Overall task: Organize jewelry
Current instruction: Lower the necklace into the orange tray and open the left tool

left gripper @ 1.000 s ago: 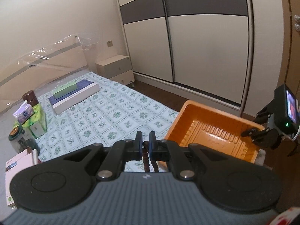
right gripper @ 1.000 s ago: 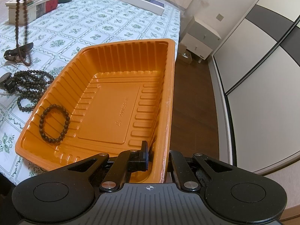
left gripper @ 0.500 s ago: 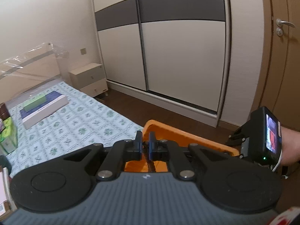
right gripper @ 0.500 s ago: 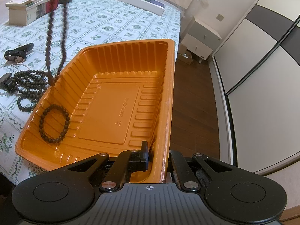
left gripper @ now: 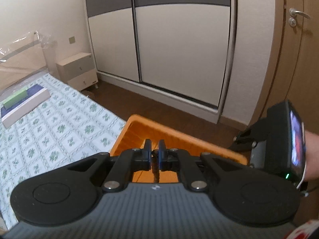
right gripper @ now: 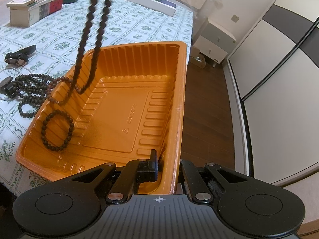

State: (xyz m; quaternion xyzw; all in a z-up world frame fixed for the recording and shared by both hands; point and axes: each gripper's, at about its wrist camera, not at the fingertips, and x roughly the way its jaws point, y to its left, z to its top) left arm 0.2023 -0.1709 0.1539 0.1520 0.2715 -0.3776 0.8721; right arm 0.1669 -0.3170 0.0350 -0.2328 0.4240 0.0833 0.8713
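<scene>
My left gripper (left gripper: 154, 151) is shut on a long dark bead necklace (left gripper: 155, 171). In the right wrist view the necklace (right gripper: 87, 45) hangs down from the top, its lower loop over the left part of the orange tray (right gripper: 159, 63). A dark bead bracelet (right gripper: 57, 130) lies inside the tray at its left end. My right gripper (right gripper: 167, 165) is shut on the tray's near right rim. The tray (left gripper: 139, 127) also shows in the left wrist view, below the left gripper.
More bead strands (right gripper: 31, 87) and two watches (right gripper: 18, 57) lie on the patterned cloth left of the tray. Books (right gripper: 37, 6) and boxes (right gripper: 147, 2) stand farther back. The tray's right side overhangs the bed edge above the wooden floor (right gripper: 207, 103).
My left gripper has carried the necklace to the right, from over the cloth to over the tray. The right gripper and the tray have stayed still.
</scene>
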